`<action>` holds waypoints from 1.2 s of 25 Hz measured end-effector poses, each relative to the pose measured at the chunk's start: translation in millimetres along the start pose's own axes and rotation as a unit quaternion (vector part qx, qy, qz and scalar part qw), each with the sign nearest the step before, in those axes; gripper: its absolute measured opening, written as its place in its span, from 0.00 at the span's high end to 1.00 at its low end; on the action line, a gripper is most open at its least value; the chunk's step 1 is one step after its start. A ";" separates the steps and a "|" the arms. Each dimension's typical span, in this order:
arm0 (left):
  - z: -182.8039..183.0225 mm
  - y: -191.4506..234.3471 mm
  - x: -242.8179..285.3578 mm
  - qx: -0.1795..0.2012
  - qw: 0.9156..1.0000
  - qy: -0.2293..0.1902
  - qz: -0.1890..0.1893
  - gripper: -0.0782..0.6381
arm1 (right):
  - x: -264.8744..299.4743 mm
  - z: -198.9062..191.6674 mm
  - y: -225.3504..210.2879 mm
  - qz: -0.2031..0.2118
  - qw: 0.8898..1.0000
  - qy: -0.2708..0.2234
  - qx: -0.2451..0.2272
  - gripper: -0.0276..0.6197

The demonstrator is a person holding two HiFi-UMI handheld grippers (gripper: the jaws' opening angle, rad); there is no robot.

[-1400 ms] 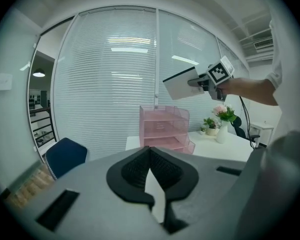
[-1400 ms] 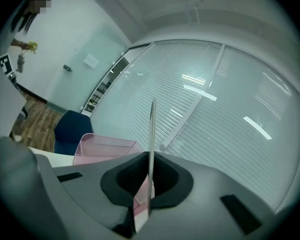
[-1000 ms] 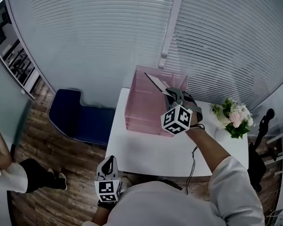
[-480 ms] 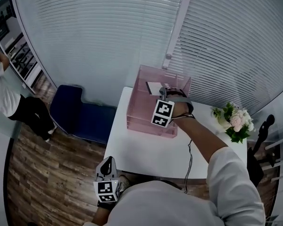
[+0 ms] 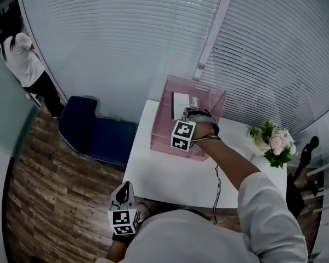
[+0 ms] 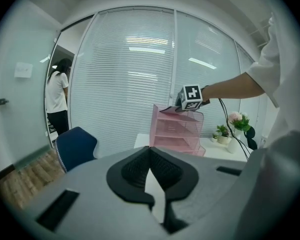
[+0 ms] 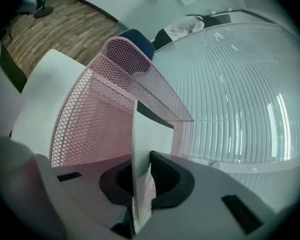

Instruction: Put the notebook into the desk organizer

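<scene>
The pink mesh desk organizer (image 5: 163, 126) stands at the back of the white desk (image 5: 164, 174); it also shows in the left gripper view as a pink organizer (image 6: 175, 129). My right gripper (image 5: 191, 113) reaches over its top tray and holds the white notebook (image 5: 181, 100) above it. In the right gripper view the notebook (image 7: 140, 144) stands edge-on between the jaws of the right gripper (image 7: 140, 184), which are opening, with the pink tray (image 7: 90, 114) right behind it. My left gripper (image 5: 125, 189) hangs low before the desk, shut and empty.
A vase of flowers (image 5: 271, 138) stands at the desk's right end. A blue chair (image 5: 93, 130) sits left of the desk. A person (image 5: 27, 64) stands at the far left. Glass walls with blinds (image 5: 126, 37) rise behind the organizer. A cable (image 5: 216, 188) hangs from my right arm.
My right gripper has carried the notebook forward and down over the organizer's top tray. The left gripper has stayed put. The person at the left has walked farther away.
</scene>
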State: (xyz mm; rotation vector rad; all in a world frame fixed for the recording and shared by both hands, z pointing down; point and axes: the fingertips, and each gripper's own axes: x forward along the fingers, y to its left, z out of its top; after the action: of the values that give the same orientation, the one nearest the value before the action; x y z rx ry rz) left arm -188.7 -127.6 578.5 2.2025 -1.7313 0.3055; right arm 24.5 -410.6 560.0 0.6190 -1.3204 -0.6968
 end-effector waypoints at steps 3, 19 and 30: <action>-1.6 4.5 -0.2 -0.001 1.000 0.001 0.001 0.88 | 5.2 4.1 5.8 0.010 1.000 0.004 0.000 0.89; -0.4 17.5 1.3 -0.009 1.000 -0.002 0.009 0.88 | 7.3 18.1 18.9 0.137 0.991 0.005 0.008 0.67; -0.8 15.7 3.0 -0.012 1.000 -0.002 0.012 0.88 | -8.8 21.3 25.3 0.225 0.974 -0.011 0.012 0.55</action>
State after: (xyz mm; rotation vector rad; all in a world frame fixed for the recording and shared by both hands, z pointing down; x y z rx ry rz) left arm -203.2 -133.4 582.1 2.1691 -1.7548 0.2861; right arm 5.0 -387.8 576.5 0.3119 -1.4284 -0.3166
